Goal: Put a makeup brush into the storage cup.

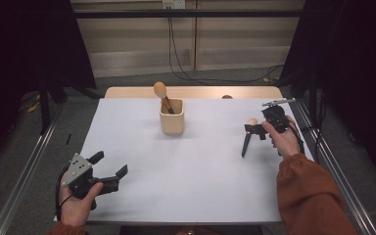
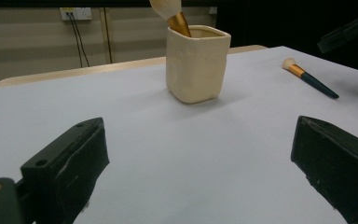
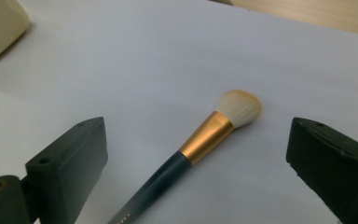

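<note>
While the right gripper (image 3: pixel 196 154) hovers with jaws wide apart and empty, a makeup brush (image 3: pixel 200 144) lies flat on the table between them. It seems poised to grasp; closing on the handle comes next. The left gripper (image 1: pixel 108 170) rests open, empty.

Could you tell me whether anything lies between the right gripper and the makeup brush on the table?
Nothing visible does. The right gripper is open, its jaws standing either side of the makeup brush, which lies flat on the white table.

No legible text anywhere (faint brush-handle (image 3: pixel 163 179) print unreadable)
</note>
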`<action>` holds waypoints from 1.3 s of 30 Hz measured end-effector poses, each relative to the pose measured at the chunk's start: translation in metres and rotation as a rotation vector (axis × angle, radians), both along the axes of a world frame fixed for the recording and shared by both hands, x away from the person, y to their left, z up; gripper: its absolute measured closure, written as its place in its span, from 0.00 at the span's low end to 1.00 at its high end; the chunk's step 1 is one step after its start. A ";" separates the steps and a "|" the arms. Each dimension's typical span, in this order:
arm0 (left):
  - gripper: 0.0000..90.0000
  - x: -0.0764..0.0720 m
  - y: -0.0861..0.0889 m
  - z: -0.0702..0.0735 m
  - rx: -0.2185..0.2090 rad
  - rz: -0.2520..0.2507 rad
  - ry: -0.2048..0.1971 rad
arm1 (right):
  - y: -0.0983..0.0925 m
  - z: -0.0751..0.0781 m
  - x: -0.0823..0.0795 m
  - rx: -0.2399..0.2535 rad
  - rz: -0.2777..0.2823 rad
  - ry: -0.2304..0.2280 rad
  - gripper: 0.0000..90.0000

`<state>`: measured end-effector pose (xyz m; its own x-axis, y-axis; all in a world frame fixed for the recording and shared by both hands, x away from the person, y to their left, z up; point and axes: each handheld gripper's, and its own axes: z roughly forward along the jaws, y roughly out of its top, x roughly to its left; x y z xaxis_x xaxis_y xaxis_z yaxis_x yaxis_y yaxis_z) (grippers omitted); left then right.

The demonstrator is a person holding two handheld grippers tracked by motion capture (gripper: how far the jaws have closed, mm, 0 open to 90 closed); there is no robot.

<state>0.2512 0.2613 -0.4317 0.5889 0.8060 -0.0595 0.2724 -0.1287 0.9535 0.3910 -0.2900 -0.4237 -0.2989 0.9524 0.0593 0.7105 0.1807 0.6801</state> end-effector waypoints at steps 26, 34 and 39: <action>0.04 0.000 -0.001 -0.001 0.009 0.007 0.003 | 0.022 -0.015 0.037 -0.138 0.009 0.430 0.07; 0.04 0.000 0.000 -0.001 0.010 0.001 0.005 | 0.030 -0.020 0.045 -0.151 -0.017 0.463 0.14; 0.04 0.000 0.000 -0.001 0.013 0.005 0.009 | 0.028 -0.024 0.050 -0.144 -0.064 0.490 0.19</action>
<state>0.2517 0.2617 -0.4331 0.5842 0.8097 -0.0545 0.2816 -0.1393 0.9494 0.4407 -0.2623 -0.4474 -0.2097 0.9768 0.0445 0.9522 0.1936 0.2361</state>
